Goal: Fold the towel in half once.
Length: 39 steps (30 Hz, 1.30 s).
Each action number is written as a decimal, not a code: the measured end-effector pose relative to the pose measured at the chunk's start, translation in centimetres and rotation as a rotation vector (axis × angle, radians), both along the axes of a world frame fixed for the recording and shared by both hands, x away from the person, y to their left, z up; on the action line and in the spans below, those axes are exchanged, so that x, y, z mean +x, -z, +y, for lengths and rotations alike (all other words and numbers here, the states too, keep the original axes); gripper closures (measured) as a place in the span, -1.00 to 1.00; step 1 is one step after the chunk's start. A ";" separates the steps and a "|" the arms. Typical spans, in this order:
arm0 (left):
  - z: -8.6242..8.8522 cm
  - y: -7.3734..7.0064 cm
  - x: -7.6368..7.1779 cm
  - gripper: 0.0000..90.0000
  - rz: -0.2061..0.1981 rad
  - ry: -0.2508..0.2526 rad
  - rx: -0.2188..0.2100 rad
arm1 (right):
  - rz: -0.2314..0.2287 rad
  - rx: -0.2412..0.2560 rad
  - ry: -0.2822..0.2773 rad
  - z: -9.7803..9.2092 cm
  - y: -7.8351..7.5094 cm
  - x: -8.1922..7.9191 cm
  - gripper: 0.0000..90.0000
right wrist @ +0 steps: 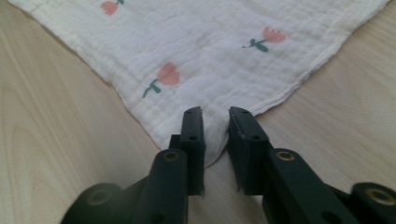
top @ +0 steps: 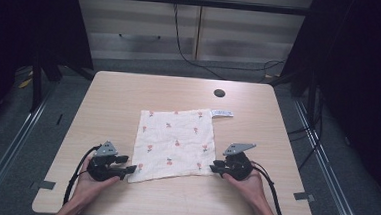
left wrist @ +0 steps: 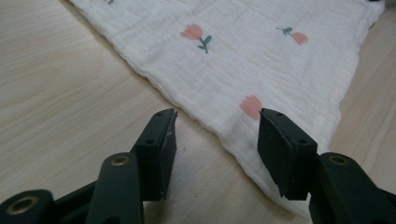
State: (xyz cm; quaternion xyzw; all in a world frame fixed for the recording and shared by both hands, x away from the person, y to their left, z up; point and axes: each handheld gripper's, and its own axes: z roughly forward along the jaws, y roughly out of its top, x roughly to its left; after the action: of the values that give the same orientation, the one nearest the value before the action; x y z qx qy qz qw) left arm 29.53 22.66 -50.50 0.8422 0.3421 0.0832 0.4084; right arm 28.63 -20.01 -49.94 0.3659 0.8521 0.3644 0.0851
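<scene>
White crinkled cloth with pink tulip print lies flat between both tools. Left tool jaws wide apart over its near corner; right tool clamped on the opposite corner.

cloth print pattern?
White cloth with small pink tulips on green stems, scattered sparsely. Clearest in the right gripper view.

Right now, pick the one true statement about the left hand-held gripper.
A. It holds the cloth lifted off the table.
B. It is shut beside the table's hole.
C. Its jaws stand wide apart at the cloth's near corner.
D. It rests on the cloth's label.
C: in the left gripper view the left hand-held gripper has jaws wide apart, with the edge of the flat cloth between them.
</scene>
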 end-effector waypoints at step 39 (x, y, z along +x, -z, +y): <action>-1.0 -1.4 -6.5 0.98 0.003 0.122 0.026 | 0.037 0.028 -0.020 -2.0 -0.9 -8.3 0.98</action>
State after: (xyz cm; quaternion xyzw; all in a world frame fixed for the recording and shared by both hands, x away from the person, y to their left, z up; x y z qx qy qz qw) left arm 22.99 21.62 -49.13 0.8667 0.2896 0.0613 0.4014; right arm 20.35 -21.97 -49.05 0.3652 0.8520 0.3704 0.0602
